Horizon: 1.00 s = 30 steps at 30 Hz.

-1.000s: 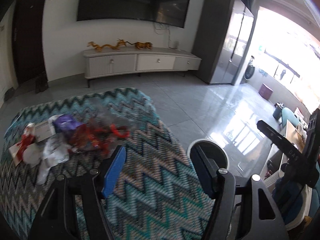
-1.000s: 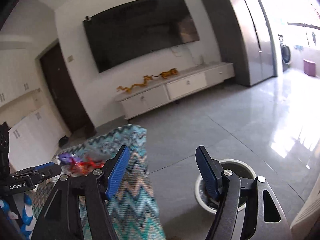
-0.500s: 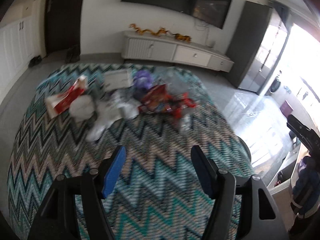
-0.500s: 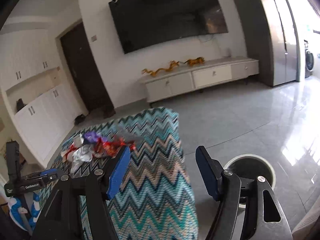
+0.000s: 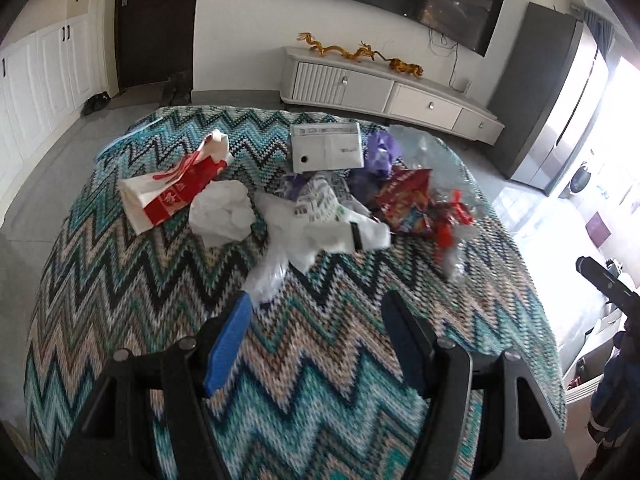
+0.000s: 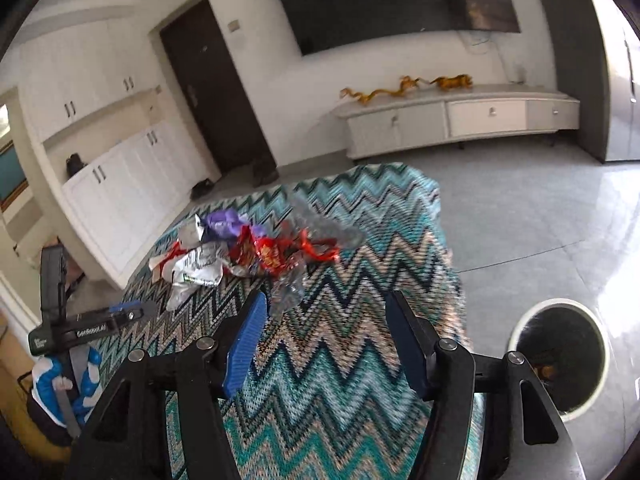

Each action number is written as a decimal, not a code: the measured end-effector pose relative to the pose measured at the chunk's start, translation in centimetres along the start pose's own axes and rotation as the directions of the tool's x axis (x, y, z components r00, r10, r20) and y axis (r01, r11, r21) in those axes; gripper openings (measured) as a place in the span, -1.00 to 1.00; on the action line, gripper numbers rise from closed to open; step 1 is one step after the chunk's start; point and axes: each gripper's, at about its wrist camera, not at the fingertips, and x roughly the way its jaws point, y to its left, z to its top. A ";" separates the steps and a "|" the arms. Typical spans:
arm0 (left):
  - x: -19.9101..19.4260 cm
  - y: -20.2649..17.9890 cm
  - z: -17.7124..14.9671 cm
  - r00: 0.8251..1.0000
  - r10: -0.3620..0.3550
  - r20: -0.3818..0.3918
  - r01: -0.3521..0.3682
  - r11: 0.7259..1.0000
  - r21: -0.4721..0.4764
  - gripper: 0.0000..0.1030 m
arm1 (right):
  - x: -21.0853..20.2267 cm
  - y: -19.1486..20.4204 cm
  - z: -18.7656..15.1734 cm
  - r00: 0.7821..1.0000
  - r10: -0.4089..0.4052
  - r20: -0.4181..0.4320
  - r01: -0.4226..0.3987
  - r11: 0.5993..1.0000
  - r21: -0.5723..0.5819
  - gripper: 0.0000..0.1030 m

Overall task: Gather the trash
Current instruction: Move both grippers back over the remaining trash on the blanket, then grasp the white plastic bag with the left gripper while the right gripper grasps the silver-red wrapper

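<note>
left gripper: black frame, blue pad on one jaw, silver screws | right gripper: same build | left gripper's side, seen from the right wrist: white lettering

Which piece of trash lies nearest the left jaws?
The white plastic bag: its tail ends just ahead of the left pad; the other litter lies farther back.

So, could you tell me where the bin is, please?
In the right wrist view the bin stands on the floor at lower right, beside the zigzag cloth.
</note>
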 end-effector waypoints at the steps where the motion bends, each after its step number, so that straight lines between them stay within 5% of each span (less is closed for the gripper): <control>1: 0.7 0.1 0.2 1.000 0.010 -0.008 -0.010 1.000 0.003 0.28 | 0.8 0.1 0.2 1.000 0.011 -0.012 -0.011 1.000 -0.002 0.19; 11: 5.7 1.4 0.7 0.997 0.037 -0.066 -0.037 0.999 0.004 0.06 | 9.2 1.9 1.3 0.989 0.066 -0.131 -0.073 0.996 -0.048 0.11; 17: 6.5 2.5 1.2 0.997 0.037 -0.063 -0.037 0.999 -0.004 -0.25 | 12.5 3.4 1.8 0.984 0.055 -0.170 -0.071 0.993 -0.090 0.11; 21: 6.8 2.7 1.3 0.998 0.041 -0.058 -0.040 0.999 0.007 -0.68 | 14.2 4.1 2.1 0.982 0.028 -0.186 -0.049 0.993 -0.110 0.06; 26: 5.8 3.4 0.6 0.998 -0.010 -0.066 0.009 1.000 -0.012 -0.83 | 16.0 3.4 1.8 0.974 -0.003 -0.227 -0.018 0.996 -0.090 -0.44; 30: 4.5 3.3 -0.5 0.994 -0.066 -0.089 0.064 0.998 -0.017 -0.85 | 15.8 2.3 1.3 0.973 0.011 -0.230 -0.022 0.999 -0.048 -0.60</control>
